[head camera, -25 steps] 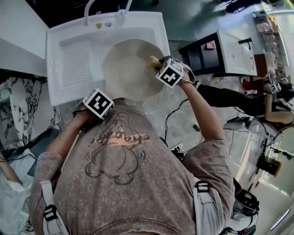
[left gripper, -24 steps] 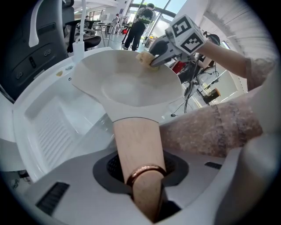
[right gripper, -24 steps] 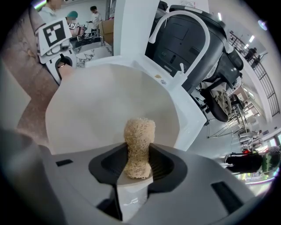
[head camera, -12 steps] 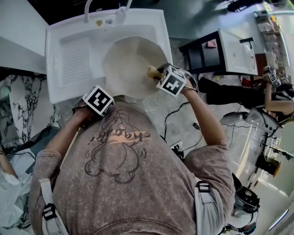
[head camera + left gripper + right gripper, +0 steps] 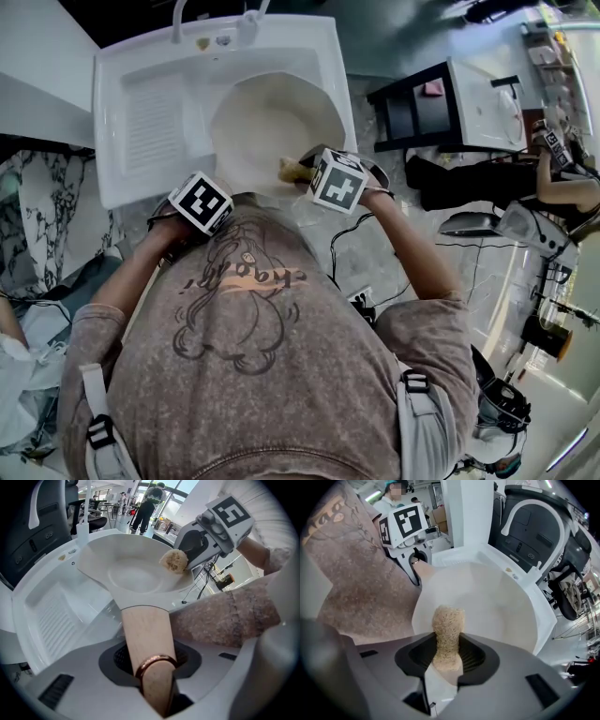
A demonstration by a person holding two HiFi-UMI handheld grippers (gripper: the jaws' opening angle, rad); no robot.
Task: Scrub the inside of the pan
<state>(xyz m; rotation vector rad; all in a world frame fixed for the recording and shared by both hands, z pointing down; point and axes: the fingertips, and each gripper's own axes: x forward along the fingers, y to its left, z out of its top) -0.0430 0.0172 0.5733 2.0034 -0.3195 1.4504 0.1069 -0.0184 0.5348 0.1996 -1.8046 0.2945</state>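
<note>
A cream-white pan hangs tilted over the white sink. Its pale wooden handle, which has a copper ring, is clamped in my left gripper, seen at the lower left of the pan in the head view. My right gripper is shut on a tan, fibrous scrubbing sponge. The sponge rests against the inside wall at the near right rim of the pan. From the left gripper view, the sponge and the right gripper sit on the pan's right edge.
A white faucet stands at the sink's back edge. The ribbed draining board lies left of the pan. A black table stands to the right, cables trail on the floor, and another person is at the far right.
My right gripper has slid the sponge from the pan's far right rim down and left to the near rim. The left gripper and the handle have stayed almost still.
</note>
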